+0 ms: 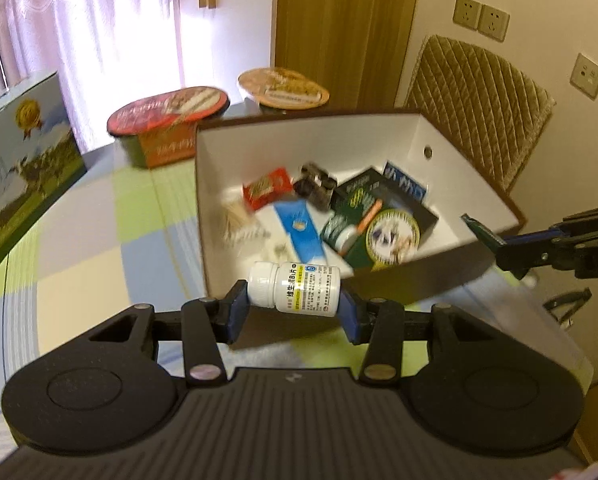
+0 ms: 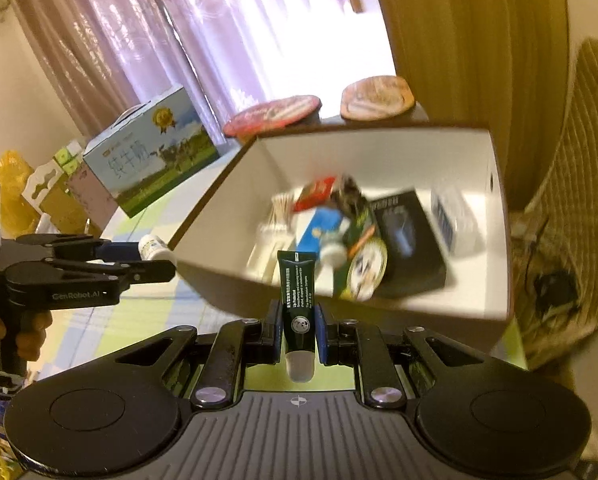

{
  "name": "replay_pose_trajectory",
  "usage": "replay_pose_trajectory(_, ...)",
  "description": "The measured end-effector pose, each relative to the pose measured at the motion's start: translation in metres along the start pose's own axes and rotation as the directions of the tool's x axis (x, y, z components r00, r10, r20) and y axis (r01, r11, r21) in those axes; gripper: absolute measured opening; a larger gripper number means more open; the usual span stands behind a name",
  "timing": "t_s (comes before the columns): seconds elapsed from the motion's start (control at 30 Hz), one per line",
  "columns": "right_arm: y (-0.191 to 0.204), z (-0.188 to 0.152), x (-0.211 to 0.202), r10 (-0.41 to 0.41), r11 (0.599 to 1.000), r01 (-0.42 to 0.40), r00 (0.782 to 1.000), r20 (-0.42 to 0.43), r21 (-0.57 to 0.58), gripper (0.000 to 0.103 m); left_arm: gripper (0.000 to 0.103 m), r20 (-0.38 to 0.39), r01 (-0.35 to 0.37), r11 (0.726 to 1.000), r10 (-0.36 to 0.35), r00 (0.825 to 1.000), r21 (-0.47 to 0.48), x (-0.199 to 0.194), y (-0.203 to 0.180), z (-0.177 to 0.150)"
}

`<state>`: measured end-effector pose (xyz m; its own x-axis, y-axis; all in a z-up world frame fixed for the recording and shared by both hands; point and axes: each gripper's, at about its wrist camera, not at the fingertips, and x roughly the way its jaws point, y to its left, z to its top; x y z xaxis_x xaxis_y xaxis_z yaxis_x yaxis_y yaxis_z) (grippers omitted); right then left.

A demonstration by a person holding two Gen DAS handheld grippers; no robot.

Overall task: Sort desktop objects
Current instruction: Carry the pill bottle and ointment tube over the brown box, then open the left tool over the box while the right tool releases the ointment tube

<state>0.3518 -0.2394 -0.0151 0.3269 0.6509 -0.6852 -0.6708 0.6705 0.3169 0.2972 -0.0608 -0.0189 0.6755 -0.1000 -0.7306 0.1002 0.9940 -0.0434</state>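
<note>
I see a white bottle (image 1: pixel 293 287) with a yellow label band between my left black tongs (image 1: pixel 293 312), a dark green tube (image 2: pixel 297 303) in my right tongs (image 2: pixel 297 330), and ahead a white-lined box (image 1: pixel 235 148) on the pastel-checked worktop (image 1: pixel 99 248).

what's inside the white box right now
The white box holds a red packet, cotton swabs, a blue packet, a green package and a black box. Anything beneath them is hidden.

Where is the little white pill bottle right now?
The white pill bottle lies sideways between the left gripper fingers, just before the white box's near edge.
</note>
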Motion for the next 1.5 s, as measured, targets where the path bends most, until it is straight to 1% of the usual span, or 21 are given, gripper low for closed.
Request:
replay_pose_trajectory(0.2, -0.011, 0.027, 0.020, -0.019, 0.998, 0.018, 1.000, -0.009, -0.058, 0.013, 0.042, 0.003, -0.001, 1.000, 0.001, 1.000, -0.014, 0.023, -0.008, 0.033)
replay_pose_trajectory(0.33, -0.015, 0.040, 0.039, -0.026, 0.995, 0.023, 0.999, -0.033, -0.095, 0.013, 0.042, -0.023, -0.002, 1.000, 0.002, 1.000, -0.022, 0.043, -0.010, 0.047)
replay_pose_trajectory(0.47, -0.021, 0.049, 0.057, -0.020, 0.992, 0.011, 0.997, -0.069, -0.125, 0.013, 0.042, -0.068, -0.004, 1.000, 0.002, 0.998, -0.022, 0.065, -0.011, 0.054)
replay_pose_trajectory(0.7, -0.027, 0.055, 0.077, -0.017, 0.984, -0.006, 0.992, -0.126, -0.175, 0.013, 0.042, -0.128, -0.009, 0.999, 0.004, 0.992, -0.033, 0.089, -0.008, 0.054)
replay_pose_trajectory(1.17, -0.036, 0.050, 0.100, 0.011, 0.983, -0.046, 0.981, -0.196, -0.178, 0.013, 0.042, -0.220, -0.007, 0.998, -0.005, 0.975, -0.055, 0.118, -0.003, 0.047)
replay_pose_trajectory(1.3, -0.038, 0.048, 0.103, 0.017, 0.984, -0.054, 0.977, -0.212, -0.169, 0.013, 0.042, -0.225, -0.007, 0.999, -0.004, 0.974, -0.049, 0.119, -0.003, 0.045)
replay_pose_trajectory(1.4, -0.040, 0.045, 0.105, 0.023, 0.984, -0.061, 0.974, -0.224, -0.165, 0.013, 0.046, -0.228, -0.006, 0.999, -0.006, 0.974, -0.052, 0.119, -0.002, 0.046)
replay_pose_trajectory(1.5, -0.040, 0.043, 0.106, 0.034, 0.984, -0.074, 0.971, -0.237, -0.163, 0.013, 0.046, -0.229, -0.007, 0.998, -0.007, 0.973, -0.058, 0.119, -0.001, 0.045)
